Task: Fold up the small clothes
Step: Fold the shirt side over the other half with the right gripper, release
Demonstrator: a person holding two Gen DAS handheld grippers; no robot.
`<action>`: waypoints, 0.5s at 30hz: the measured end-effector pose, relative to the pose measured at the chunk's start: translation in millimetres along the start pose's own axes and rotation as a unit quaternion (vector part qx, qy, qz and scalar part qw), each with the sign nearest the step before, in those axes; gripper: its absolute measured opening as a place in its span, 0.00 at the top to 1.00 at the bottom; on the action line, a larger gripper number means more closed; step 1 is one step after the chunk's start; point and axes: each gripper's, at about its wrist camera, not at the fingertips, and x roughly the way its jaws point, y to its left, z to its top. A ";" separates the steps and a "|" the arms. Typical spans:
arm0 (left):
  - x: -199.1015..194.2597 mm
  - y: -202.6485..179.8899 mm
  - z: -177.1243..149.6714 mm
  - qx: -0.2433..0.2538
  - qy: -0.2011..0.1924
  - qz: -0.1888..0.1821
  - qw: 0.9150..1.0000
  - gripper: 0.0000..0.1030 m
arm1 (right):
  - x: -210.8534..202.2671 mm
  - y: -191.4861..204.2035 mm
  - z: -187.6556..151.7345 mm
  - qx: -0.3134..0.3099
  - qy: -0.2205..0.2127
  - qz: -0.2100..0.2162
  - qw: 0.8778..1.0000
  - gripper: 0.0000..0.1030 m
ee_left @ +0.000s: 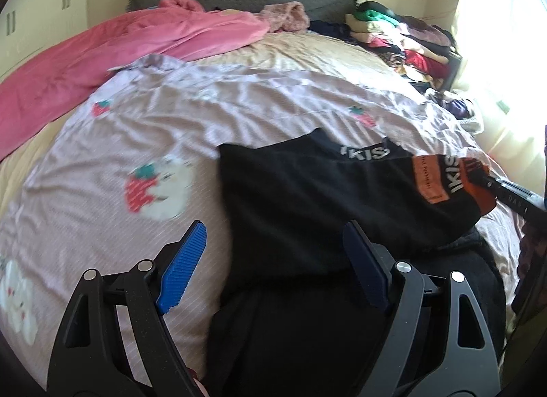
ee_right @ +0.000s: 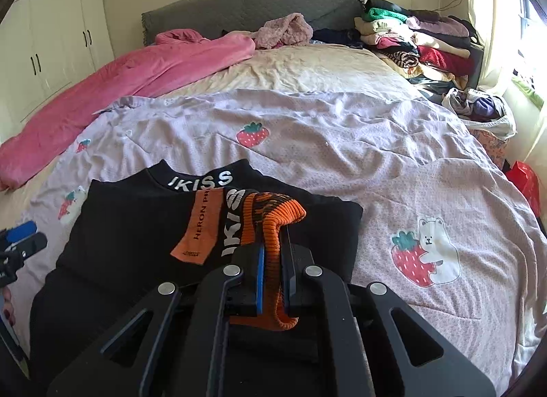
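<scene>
A black top with white "IKISS" lettering on its collar (ee_right: 143, 222) lies on the lilac strawberry-print sheet (ee_right: 342, 144); it also shows in the left wrist view (ee_left: 307, 192). My right gripper (ee_right: 271, 257) is shut on the sleeve's orange-and-black ribbed cuff (ee_right: 273, 222) and holds it over the body of the top. In the left wrist view the cuff (ee_left: 441, 178) and the right gripper (ee_left: 512, 195) sit at the right. My left gripper (ee_left: 273, 260) is open and empty over the top's left edge, and shows at the left edge of the right wrist view (ee_right: 20, 240).
A pink blanket (ee_right: 119, 79) lies along the far left of the bed. A stack of folded clothes (ee_right: 417, 41) sits at the far right by the grey headboard (ee_right: 259, 4). A loose pile of clothes (ee_right: 478, 110) and a red bag (ee_right: 523, 181) are at the right edge.
</scene>
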 end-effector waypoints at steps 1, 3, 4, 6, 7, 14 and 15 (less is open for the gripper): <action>6.5 -6.4 3.4 0.009 0.002 -0.003 1.000 0.27 | 0.2 -0.3 0.2 -0.002 0.001 -0.001 1.000 0.94; 19.5 -15.9 7.4 0.022 0.012 -0.006 1.000 0.27 | 2.8 -0.2 -0.5 -0.008 0.005 -0.007 1.000 0.94; 25.9 -19.1 8.8 0.025 0.016 -0.007 1.000 0.27 | 3.7 0.0 -0.8 -0.011 0.007 -0.009 1.000 0.94; 44.5 -24.0 10.6 0.027 0.036 -0.012 0.999 0.27 | 6.6 -0.8 -2.1 -0.012 0.013 -0.017 1.000 0.94; 50.0 -23.9 10.4 0.025 0.042 -0.011 0.999 0.27 | 7.8 -2.0 -2.4 -0.013 0.015 -0.018 1.000 0.94; 80.9 -17.2 -8.7 0.020 0.080 -0.016 0.996 0.27 | 36.3 -7.3 -14.5 -0.022 0.052 -0.041 0.998 0.93; 80.7 -17.9 -9.1 0.023 0.079 -0.014 0.997 0.27 | 42.2 -7.5 -17.1 -0.023 0.059 -0.044 0.997 0.93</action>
